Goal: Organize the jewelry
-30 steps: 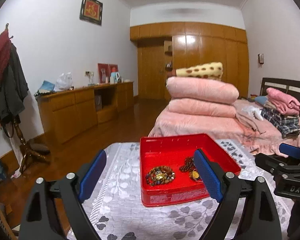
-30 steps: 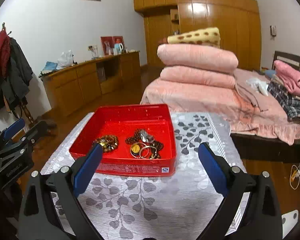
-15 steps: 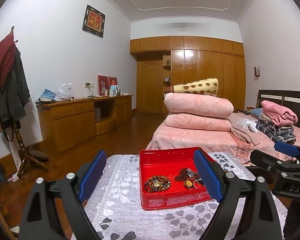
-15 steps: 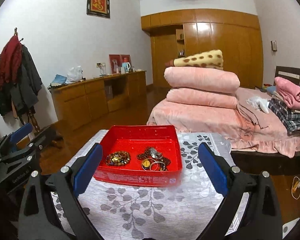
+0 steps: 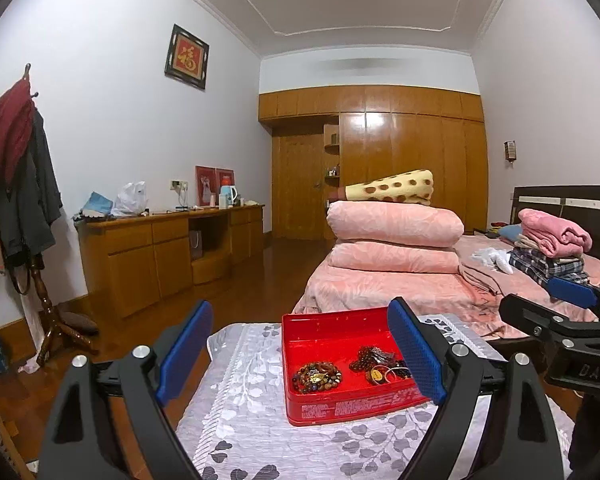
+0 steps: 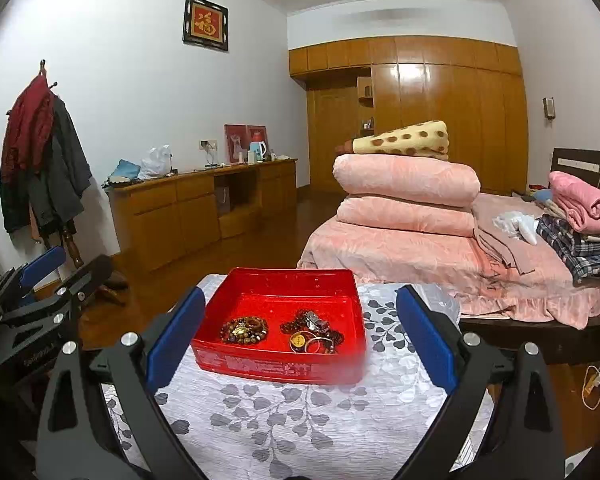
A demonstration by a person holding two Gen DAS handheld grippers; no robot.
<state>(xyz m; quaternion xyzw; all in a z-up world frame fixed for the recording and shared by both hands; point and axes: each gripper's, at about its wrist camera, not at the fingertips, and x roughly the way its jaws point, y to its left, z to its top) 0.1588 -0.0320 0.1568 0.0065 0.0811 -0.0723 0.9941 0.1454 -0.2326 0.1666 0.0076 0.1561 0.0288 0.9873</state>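
While both spread and pinching nothing, left gripper point(image 5: 302, 348) and right gripper point(image 6: 296, 336) hover near, short of red tray point(image 6: 278, 282) on leaf-patterned cloth point(image 6: 300, 412), holding bead bracelet point(image 6: 244, 329) left, tangled pieces point(image 6: 312, 332) right: either sorted already or awaiting sorting.

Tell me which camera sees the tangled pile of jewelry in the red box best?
The right wrist view. There the tangled pile lies fully in sight inside the red box, between the open fingers. In the left wrist view, the same pile is partly hidden behind a blue finger pad.
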